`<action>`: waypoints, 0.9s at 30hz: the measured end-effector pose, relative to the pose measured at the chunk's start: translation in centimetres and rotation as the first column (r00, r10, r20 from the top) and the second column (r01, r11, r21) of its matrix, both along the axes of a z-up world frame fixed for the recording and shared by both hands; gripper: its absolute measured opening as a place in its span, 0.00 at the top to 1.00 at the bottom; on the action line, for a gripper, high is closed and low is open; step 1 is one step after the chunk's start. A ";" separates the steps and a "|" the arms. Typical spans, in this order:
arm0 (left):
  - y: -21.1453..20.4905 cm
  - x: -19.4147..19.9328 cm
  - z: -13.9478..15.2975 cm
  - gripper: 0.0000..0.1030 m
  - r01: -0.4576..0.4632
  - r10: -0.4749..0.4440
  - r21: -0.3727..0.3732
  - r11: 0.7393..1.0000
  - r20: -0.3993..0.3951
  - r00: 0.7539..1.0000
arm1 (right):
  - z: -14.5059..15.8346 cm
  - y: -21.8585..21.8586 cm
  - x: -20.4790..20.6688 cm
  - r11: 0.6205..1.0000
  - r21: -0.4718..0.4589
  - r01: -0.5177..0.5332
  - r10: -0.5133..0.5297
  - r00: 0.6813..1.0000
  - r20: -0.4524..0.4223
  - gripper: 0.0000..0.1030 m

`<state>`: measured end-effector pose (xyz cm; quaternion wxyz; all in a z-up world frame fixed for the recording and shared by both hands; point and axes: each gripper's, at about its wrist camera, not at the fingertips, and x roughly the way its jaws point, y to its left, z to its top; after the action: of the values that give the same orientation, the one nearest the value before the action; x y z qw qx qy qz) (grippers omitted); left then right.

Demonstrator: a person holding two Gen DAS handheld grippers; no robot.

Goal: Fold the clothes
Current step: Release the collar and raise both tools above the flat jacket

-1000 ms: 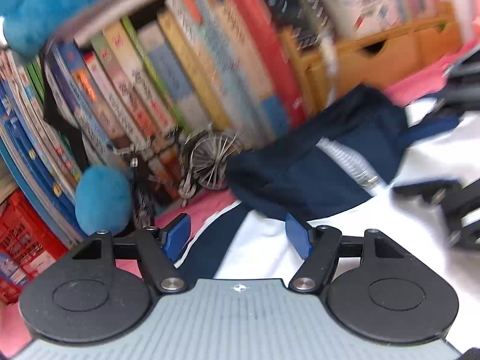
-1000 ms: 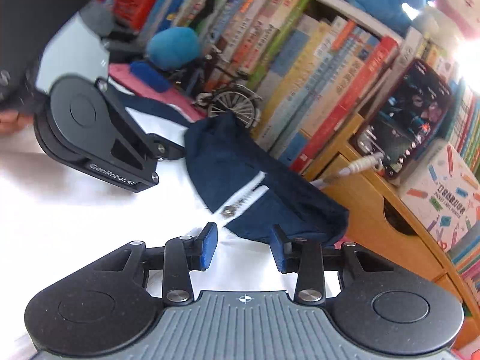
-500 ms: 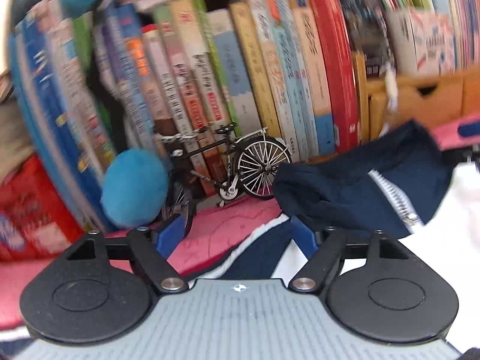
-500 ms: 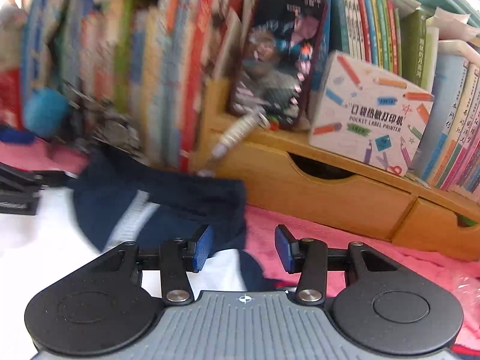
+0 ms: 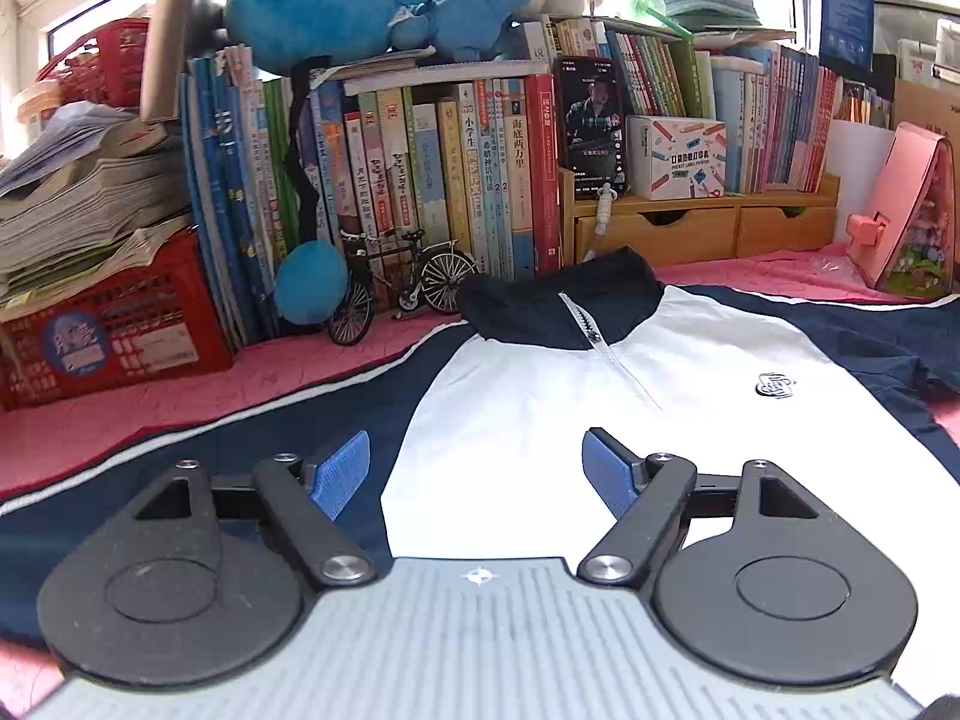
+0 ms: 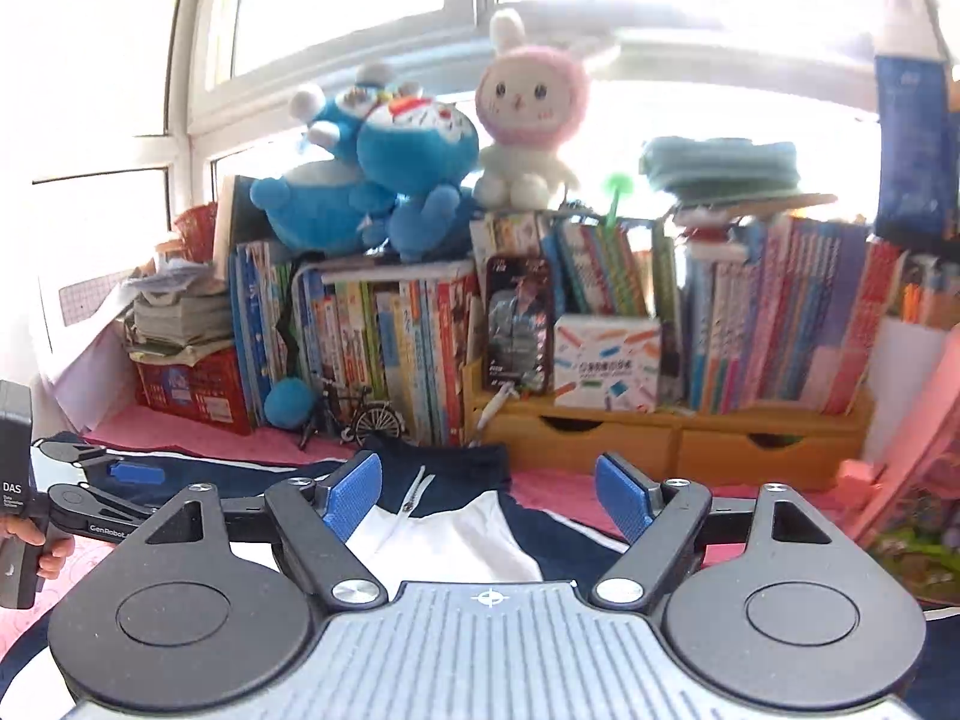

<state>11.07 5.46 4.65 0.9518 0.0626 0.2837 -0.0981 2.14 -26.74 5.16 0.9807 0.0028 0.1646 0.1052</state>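
A navy and white zip jacket [image 5: 600, 384] lies spread flat on the pink cloth, collar towards the books, with a small logo on the chest. My left gripper [image 5: 477, 471] hovers open above its white front, nothing between the blue pads. In the right wrist view the same jacket [image 6: 462, 534] shows under my right gripper [image 6: 489, 501], which is open and empty, raised above the garment. The left gripper [image 6: 120, 474] also appears at the far left of that view, held by a hand [image 6: 36, 546].
A wall of upright books [image 5: 432, 180] lines the back, with a toy bicycle [image 5: 402, 288], a blue ball [image 5: 309, 282], a red crate [image 5: 114, 330] and wooden drawers [image 5: 690, 228]. Plush toys [image 6: 420, 138] sit on top. A pink box [image 5: 906, 222] stands at the right.
Both grippers have pulled back and levelled out from close to the collar. The jacket now lies flat and spread, with the collar laid down. Both jaws stay open.
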 end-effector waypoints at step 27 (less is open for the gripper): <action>-1.0 -19.3 -9.6 0.01 -0.340 0.337 0.021 0.940 0.081 0.938 | -19.6 15.1 -21.3 0.988 -0.074 0.136 -0.133 0.990 0.046 0.08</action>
<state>-8.24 4.42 -4.99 0.9634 0.0332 0.2556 0.0744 -19.18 -11.66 -14.46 0.9881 -0.0260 0.1479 0.0326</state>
